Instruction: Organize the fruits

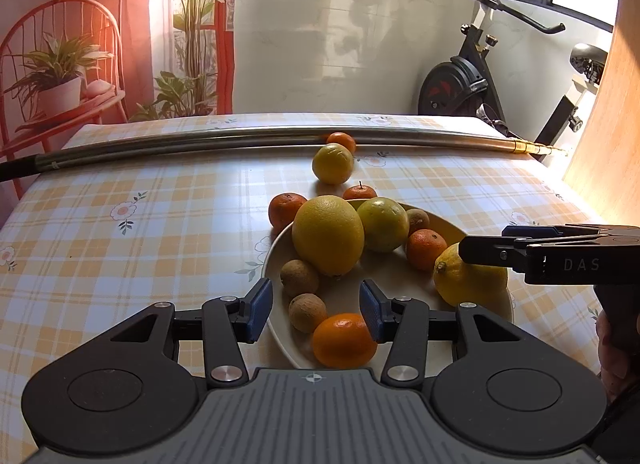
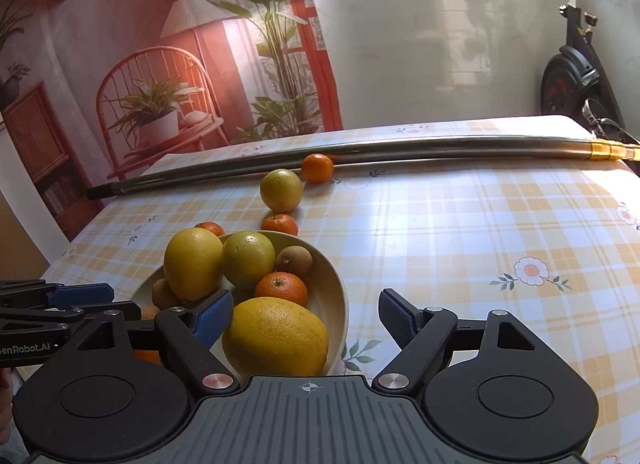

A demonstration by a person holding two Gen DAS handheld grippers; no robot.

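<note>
While we hover: both over the bowl (image 1: 276, 252)
left hand-held gripper (image 1: 316, 310): jaws apart above a tangerine (image 1: 344, 340)
right hand-held gripper (image 2: 306, 320): spread wide, big lemon (image 2: 276, 336) between

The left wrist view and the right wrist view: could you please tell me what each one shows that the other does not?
Only the left wrist view shows the mandarin between the open left gripper fingers and two small brown fruits beside it. Only the right wrist view shows the open right gripper around the big yellow citrus from behind. Both share the bowl, loose fruit and metal pole.
</note>
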